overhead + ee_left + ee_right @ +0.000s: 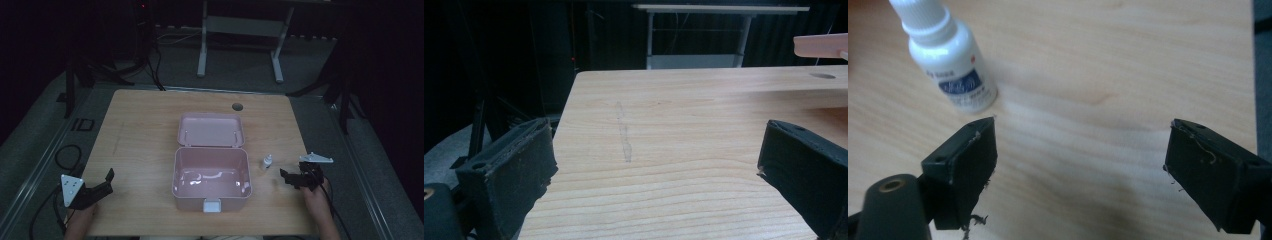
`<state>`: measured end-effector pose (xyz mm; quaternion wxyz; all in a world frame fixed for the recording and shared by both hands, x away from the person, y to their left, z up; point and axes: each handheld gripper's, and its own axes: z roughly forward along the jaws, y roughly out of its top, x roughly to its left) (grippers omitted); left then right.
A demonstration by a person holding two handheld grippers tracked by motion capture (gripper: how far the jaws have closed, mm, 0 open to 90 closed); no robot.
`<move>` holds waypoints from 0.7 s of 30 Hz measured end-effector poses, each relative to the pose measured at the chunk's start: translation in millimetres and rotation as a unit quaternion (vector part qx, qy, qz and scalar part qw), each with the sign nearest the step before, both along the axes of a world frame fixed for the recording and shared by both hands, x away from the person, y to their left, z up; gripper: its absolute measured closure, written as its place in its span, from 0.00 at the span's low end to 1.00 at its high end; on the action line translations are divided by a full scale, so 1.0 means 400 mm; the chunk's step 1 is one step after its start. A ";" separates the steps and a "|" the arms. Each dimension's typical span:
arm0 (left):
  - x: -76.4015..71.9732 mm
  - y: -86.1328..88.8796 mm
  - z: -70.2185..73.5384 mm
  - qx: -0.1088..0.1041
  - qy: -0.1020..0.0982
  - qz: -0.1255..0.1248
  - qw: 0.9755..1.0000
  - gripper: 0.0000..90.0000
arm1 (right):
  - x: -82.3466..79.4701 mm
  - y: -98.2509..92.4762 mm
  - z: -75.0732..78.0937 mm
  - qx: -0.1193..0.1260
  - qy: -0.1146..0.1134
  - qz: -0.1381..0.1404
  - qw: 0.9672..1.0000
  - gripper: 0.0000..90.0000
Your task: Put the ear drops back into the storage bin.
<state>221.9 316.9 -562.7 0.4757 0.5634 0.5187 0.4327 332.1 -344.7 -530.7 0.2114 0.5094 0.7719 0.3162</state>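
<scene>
My right gripper (286, 176) sits low over the table (145, 125) near its right edge, jaws spread wide with bare wood between them. The small white bottle (267, 161) stands upright just ahead of it, between the gripper and the pink box (211, 199). In the right gripper view the bottle (950, 60) is just beyond the tip of the jaw at the picture's left, close but not touching, and outside the gap. Its blue label faces me.

My left gripper (107, 181) rests near the table's front left corner, jaws also wide apart, holding nothing. In the left gripper view I see open wood ahead, a faint scuff line (624, 135), and the table's far edge.

The box stands mid-table, lid (211, 130) thrown back flat behind it, interior open. Its front latch lies close to the near edge.

Free room: a broad strip of wood left of the box, a narrower strip on the right where the bottle stands. 1 round cable hole (237, 106) lies near the far edge.
</scene>
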 end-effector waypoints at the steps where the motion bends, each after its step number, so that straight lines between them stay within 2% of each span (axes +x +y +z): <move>1: 0.000 0.000 0.000 0.000 0.000 0.000 1.000 0.02 | 0.008 0.001 0.006 -0.011 0.033 0.003 0.999 0.13; 4: 0.000 0.000 0.000 0.000 0.001 -0.001 1.000 0.02 | 0.015 -0.001 0.012 -0.014 0.066 0.008 0.998 0.12; 5: 0.000 0.000 0.000 0.000 0.001 -0.001 1.000 0.02 | 0.015 -0.001 0.012 -0.014 0.066 0.008 0.998 0.12; 6: 0.000 0.000 0.000 0.000 0.000 0.000 1.000 0.02 | 0.017 -0.002 0.014 -0.020 0.076 0.011 0.997 0.12; 8: 0.000 0.000 0.000 0.001 0.000 -0.001 1.000 0.02 | 0.020 -0.004 0.022 -0.031 0.107 0.015 0.994 0.12; 10: 0.000 0.000 0.000 0.001 0.001 -0.001 1.000 0.02 | 0.020 -0.004 0.024 -0.036 0.115 0.017 0.993 0.12; 12: 0.000 -0.001 0.000 0.001 0.001 -0.001 1.000 0.02 | 0.019 -0.003 0.028 -0.045 0.144 0.024 0.988 0.12; 14: 0.000 0.000 0.000 0.001 0.001 0.000 1.000 0.02 | 0.018 -0.002 0.029 -0.052 0.161 0.031 0.985 0.12; 15: 0.000 0.000 0.000 0.001 0.001 0.000 1.000 0.02 | 0.018 -0.002 0.029 -0.052 0.161 0.031 0.985 0.12; 16: 0.000 0.000 0.000 0.000 0.001 0.001 1.000 0.02 | 0.016 0.001 0.031 -0.061 0.182 0.043 0.980 0.12; 17: 0.000 0.000 0.000 0.001 0.001 0.001 1.000 0.02 | 0.015 0.002 0.032 -0.057 0.196 0.049 0.978 0.12; 18: 0.000 -0.001 0.000 0.001 0.001 0.000 1.000 0.02 | 0.014 0.003 0.032 -0.060 0.205 0.054 0.975 0.12; 19: 0.000 -0.001 0.000 0.001 0.001 0.000 1.000 0.02 | 0.014 0.003 0.032 -0.060 0.205 0.054 0.975 0.12; 20: 0.001 -0.001 0.000 0.002 0.002 0.001 1.000 0.02 | 0.012 0.007 0.033 -0.077 0.214 0.059 0.972 0.12; 21: 0.001 -0.001 0.000 0.002 0.001 0.001 1.000 0.02 | 0.011 0.009 0.034 -0.093 0.229 0.064 0.967 0.12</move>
